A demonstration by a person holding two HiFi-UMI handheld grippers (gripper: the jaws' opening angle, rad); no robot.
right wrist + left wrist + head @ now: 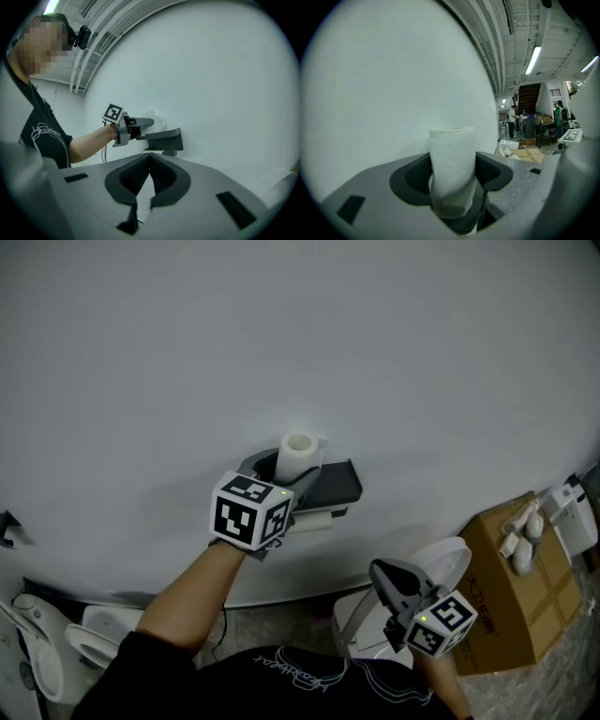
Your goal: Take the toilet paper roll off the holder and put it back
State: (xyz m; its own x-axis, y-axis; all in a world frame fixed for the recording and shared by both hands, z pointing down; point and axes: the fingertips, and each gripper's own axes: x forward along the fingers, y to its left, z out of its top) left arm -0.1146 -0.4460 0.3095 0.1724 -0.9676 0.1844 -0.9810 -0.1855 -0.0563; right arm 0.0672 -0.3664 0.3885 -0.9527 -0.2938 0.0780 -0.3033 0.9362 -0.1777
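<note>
White toilet paper roll [451, 145] gripped at the wall holder [334, 486]
You are squeezing the upright roll between your left gripper's [453, 176] wide-set jaws, just above the holder. Your right gripper [149, 174] is hanging lower, jaws together and empty.

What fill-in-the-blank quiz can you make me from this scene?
1. The left gripper is shut on the ___.
2. The right gripper, its jaws together, holds ___.
3. The holder is fixed to the white ___.
Missing words: roll; nothing; wall.
</note>
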